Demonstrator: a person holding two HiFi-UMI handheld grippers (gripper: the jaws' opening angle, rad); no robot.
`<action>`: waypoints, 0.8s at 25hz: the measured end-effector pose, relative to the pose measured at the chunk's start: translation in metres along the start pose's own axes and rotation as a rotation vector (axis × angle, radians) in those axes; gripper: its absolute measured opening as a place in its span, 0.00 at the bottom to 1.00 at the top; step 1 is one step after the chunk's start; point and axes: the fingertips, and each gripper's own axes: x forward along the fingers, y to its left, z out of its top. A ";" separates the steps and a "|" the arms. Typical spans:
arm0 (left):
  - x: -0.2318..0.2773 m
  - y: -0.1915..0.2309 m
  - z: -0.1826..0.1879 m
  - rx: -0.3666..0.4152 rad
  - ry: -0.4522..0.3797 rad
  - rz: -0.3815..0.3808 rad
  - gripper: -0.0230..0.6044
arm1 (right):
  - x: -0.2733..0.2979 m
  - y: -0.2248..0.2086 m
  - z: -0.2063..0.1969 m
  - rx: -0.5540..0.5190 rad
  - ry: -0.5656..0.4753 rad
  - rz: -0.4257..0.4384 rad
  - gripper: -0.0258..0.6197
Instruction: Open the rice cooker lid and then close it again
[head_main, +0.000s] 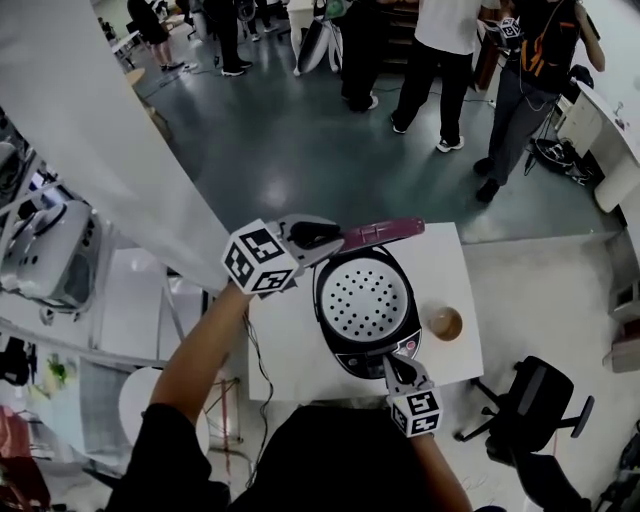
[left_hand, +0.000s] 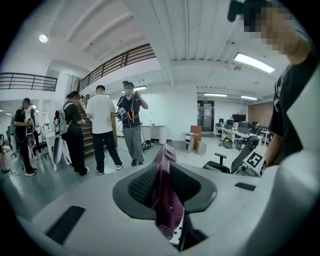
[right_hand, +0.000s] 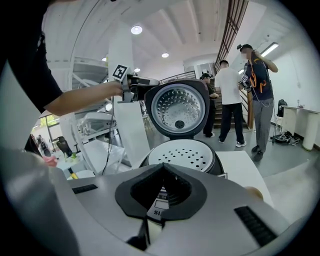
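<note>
In the head view, the left gripper (head_main: 336, 238) reached in from the left and its jaws were closed on the left end of the purple lid (head_main: 385, 232). The lid stood upright over the far edge of the rice cooker (head_main: 345, 352). From above it showed only as a narrow band, with its long axis running from left to right. The rice cooker stood open on the white table (head_main: 290, 350), and its perforated inner plate (head_main: 365, 298) faced up. The right gripper (head_main: 391, 362) pointed at the cooker's near front side with its jaws together, holding nothing. A small brown bowl (head_main: 444, 323) stood just beside the cooker on the right.

In the left gripper view, the jaws of the left gripper (left_hand: 168, 202) were a little apart and clamped on the rim of the lid (left_hand: 163, 172). The rim rose thin and edge-on between the two pads and pointed away from the camera. Behind it several people (left_hand: 104, 127) stood on the grey floor.

In the right gripper view, the jaws of the right gripper (right_hand: 153, 212) were together with nothing between them. Their tips were right at the front panel of the rice cooker (right_hand: 220, 167), but I could not tell if they touched it. Behind the inner plate (right_hand: 182, 155) the lid (right_hand: 180, 107) stood nearly vertical, with its shiny dotted inner side facing the camera. The left gripper (right_hand: 136, 86) held the lid at its upper left edge.
</note>
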 end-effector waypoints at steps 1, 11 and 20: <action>0.000 -0.002 0.000 0.008 0.003 0.003 0.16 | -0.002 0.001 -0.003 -0.001 0.003 -0.004 0.04; 0.003 -0.029 -0.013 0.056 0.033 0.037 0.16 | -0.011 0.000 -0.001 -0.065 -0.002 0.013 0.04; 0.010 -0.062 -0.029 0.161 0.139 0.083 0.16 | -0.036 0.000 -0.004 -0.066 -0.002 0.089 0.04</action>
